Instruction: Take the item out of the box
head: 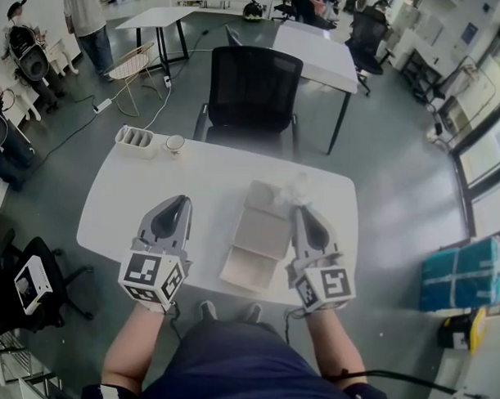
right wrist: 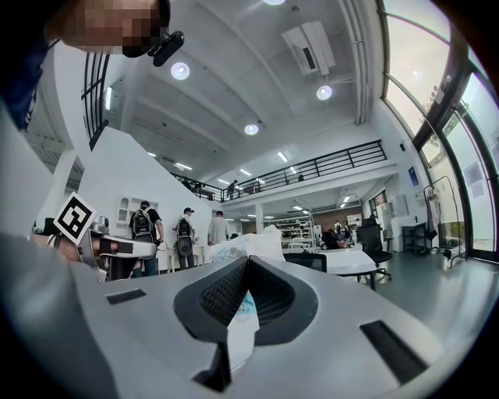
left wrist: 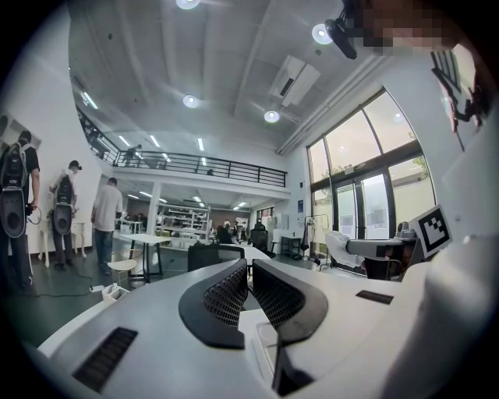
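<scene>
An open cardboard box [head: 261, 233] lies on the white table [head: 119, 198], its flaps spread towards me. My right gripper [head: 301, 209] is at the box's right far corner, shut on a crumpled clear plastic bag [head: 296, 188] that sticks up past its tips. In the right gripper view, my right gripper [right wrist: 248, 259] pinches the bag [right wrist: 249, 243], and white film with blue print shows between the jaws. My left gripper [head: 183, 199] rests on the table left of the box, apart from it. In the left gripper view, my left gripper [left wrist: 249, 263] is shut with nothing in it.
A white holder [head: 136, 140] and a small cup [head: 174, 143] stand at the table's far left corner. A black chair [head: 252, 92] is pushed in at the far side. More tables and several people are beyond, to the left.
</scene>
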Demonstrator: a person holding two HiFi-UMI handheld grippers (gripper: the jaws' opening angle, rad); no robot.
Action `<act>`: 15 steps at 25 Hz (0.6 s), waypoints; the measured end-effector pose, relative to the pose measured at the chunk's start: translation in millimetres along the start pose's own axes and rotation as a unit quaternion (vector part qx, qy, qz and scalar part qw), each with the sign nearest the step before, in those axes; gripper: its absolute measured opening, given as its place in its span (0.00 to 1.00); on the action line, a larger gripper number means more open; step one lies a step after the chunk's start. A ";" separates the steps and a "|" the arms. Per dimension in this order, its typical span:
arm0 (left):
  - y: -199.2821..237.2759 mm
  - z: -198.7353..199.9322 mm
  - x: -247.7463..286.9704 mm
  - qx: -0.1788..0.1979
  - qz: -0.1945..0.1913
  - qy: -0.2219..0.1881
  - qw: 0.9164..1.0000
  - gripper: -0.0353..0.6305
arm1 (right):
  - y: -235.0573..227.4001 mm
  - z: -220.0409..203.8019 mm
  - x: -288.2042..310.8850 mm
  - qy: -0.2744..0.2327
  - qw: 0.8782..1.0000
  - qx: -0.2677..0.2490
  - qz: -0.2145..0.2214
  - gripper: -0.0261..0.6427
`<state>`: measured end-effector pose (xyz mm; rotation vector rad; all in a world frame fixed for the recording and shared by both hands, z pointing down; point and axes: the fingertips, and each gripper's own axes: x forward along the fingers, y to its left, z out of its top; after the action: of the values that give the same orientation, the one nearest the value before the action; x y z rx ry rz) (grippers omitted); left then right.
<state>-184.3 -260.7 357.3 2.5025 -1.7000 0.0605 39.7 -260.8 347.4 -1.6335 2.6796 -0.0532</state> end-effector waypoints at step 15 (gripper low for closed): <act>1.2 -2.2 0.7 0.000 0.002 0.003 1.000 0.12 | -2.1 -2.8 0.2 0.000 1.000 0.007 0.000 0.06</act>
<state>-185.0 -261.6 359.6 2.4974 -1.7030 0.0684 41.5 -261.8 350.4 -1.6289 2.6727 -0.0703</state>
